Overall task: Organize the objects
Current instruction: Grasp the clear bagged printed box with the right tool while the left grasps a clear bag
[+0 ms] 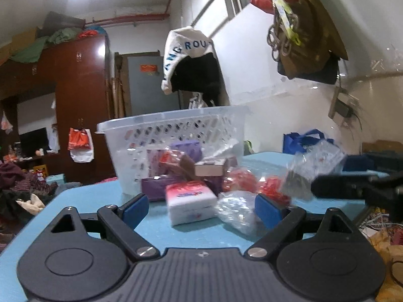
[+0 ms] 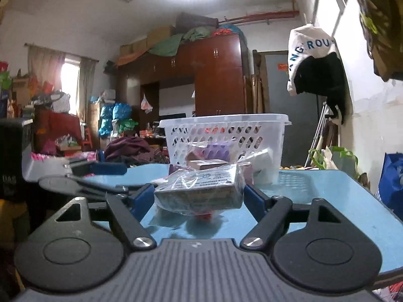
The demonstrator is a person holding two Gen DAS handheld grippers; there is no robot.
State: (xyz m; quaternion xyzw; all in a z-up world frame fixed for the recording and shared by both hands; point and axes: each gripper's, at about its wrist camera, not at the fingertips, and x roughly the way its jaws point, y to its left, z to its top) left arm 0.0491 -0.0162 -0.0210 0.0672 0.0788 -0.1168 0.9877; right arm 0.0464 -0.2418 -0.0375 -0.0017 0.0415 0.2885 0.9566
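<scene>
The right gripper (image 2: 199, 196) gripped a clear-wrapped rectangular packet (image 2: 201, 188). The left gripper (image 1: 201, 210) stood wide, empty, a pink-and-white tissue pack (image 1: 190, 205) between its fingers.

Blue letters on a hanging bag

A white bag (image 2: 311, 47) hanging by the wall reads "NGROU" in blue capitals, its first letters folded away; print on the wrapped packet (image 2: 201, 188) and the door's red sign (image 1: 149, 68) is too blurred.

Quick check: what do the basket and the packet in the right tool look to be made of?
The basket: white, slightly translucent rigid plastic, likely moulded, judging by its perforated walls and rolled rim. The packet: a printed box, probably cardboard, inside clear glossy film that crinkles and catches the light.
</scene>
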